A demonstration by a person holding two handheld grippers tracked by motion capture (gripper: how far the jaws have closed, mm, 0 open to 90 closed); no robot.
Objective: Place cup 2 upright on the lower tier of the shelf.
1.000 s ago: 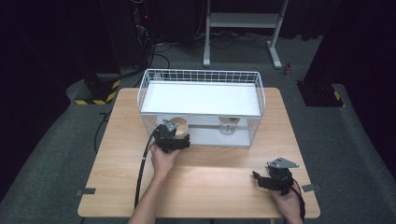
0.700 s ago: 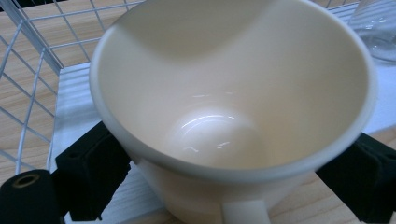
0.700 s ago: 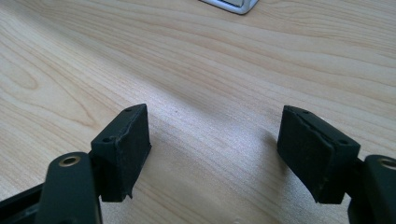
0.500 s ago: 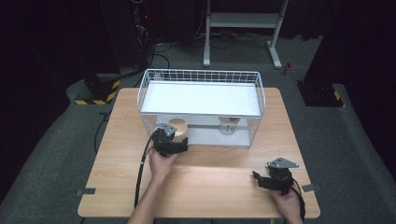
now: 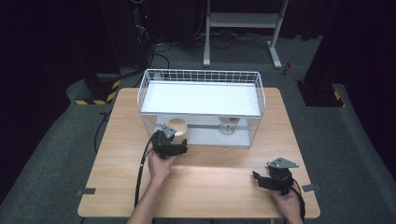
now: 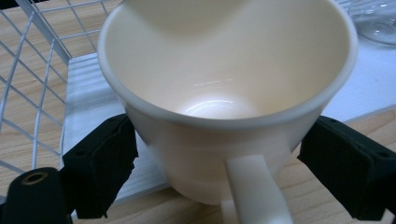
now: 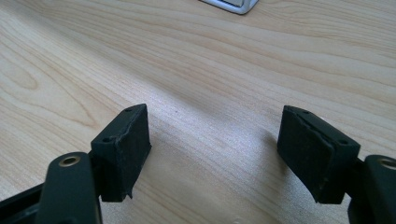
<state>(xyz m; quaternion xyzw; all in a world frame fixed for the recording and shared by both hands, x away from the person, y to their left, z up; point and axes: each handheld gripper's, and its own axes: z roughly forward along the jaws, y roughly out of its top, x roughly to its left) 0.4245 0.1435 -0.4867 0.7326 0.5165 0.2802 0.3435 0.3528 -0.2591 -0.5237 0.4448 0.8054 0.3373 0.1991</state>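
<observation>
A cream cup (image 5: pixel 177 127) with a handle stands at the open front of the white wire rack (image 5: pixel 201 73), on the edge of its white base board (image 6: pixel 84 107). In the left gripper view the cup (image 6: pixel 224 93) sits between the black jaws, handle towards the camera. My left gripper (image 5: pixel 174 139) (image 6: pixel 217 158) has just been closing, and both pads now touch the cup's sides. My right gripper (image 5: pixel 258 179) rests low over the wooden table (image 5: pixel 210 186) near its front right corner. Its jaws (image 7: pixel 215 149) stand open with nothing between them.
A clear glass (image 5: pixel 229 125) (image 6: pixel 376 23) stands under the rack's white shelf (image 5: pixel 201 99), to the right of the cup. The rack's wire side (image 6: pixel 32 74) runs close to the left jaw. A cable (image 5: pixel 140 172) trails from the left gripper across the table.
The left gripper has edged slightly towards the cup at the rack's front. The right gripper has not moved.
</observation>
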